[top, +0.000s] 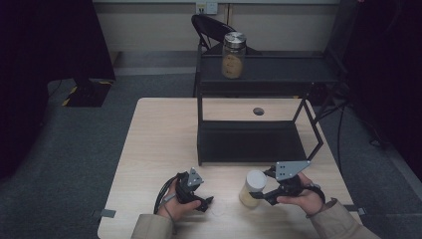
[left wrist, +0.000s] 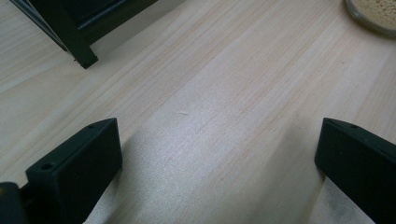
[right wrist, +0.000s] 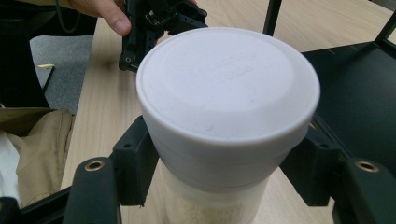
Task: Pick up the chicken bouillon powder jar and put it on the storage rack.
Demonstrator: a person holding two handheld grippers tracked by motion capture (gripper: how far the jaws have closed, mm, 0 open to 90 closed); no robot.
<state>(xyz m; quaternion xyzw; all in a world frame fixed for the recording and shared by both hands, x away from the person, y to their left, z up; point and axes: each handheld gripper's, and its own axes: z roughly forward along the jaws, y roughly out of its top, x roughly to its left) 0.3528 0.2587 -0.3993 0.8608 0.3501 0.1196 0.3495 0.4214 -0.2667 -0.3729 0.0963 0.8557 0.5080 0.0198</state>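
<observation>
Between right gripper [right wrist: 224,172] jaws: grain-filled white-lidded jar [right wrist: 227,107].

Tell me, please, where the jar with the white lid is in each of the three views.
High view: the jar with the white lid stands near the table's front edge, right of centre, between the right gripper jaws.
Left gripper view: its base is cut off at the top right corner.
Right gripper view: it sits at the centre, clamped below the lid.
Shared landmark: the black shelf rack.
</observation>
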